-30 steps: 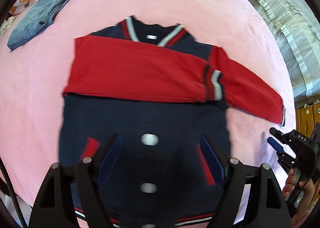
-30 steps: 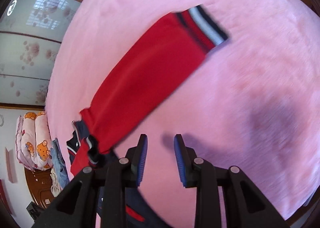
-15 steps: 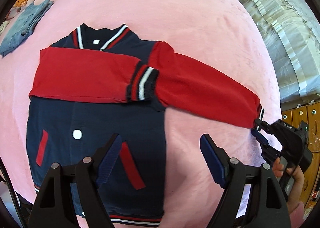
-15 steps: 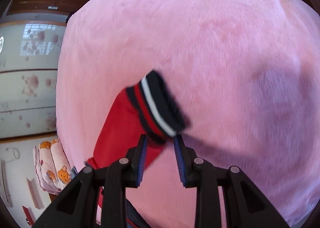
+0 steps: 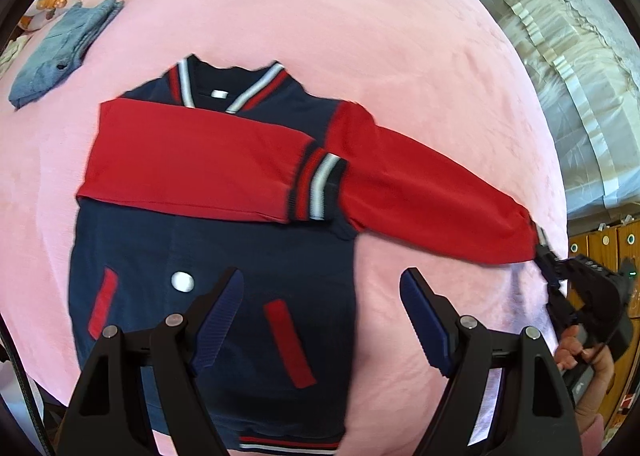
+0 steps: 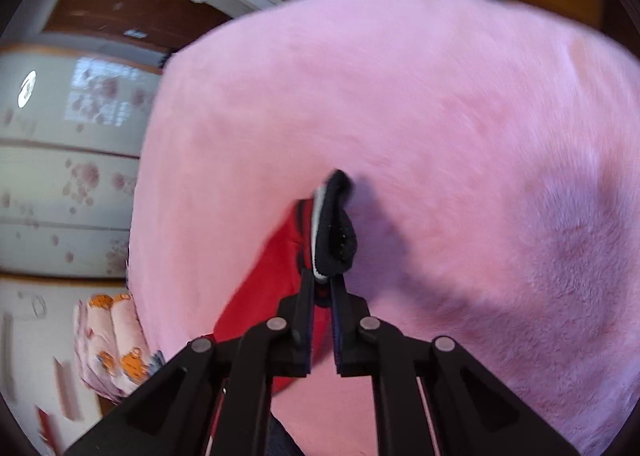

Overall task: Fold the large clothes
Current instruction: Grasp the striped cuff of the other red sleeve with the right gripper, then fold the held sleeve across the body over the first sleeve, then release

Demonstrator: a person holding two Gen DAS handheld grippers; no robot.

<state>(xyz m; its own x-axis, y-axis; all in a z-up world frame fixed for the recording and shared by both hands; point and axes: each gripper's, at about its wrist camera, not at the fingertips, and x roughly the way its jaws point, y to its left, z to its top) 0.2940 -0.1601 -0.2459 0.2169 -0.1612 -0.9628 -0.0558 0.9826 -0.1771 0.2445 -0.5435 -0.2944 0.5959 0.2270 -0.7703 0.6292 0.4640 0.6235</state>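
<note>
Our right gripper [image 6: 322, 280] is closing its jaws on the striped cuff [image 6: 334, 228] of the jacket's [image 5: 208, 256] outstretched red sleeve [image 5: 432, 196], cuff between the pads. Our left gripper [image 5: 320, 316] hangs wide and empty above the jacket's navy body, which lies flat on the pink blanket [image 5: 320, 16]; folded jeans [image 5: 64, 56] sit well beyond it.

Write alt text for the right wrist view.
The right gripper is closing on the striped cuff of a red sleeve, lying on a pink blanket. Blurred furniture and a cartoon-print pillow sit behind.
</note>
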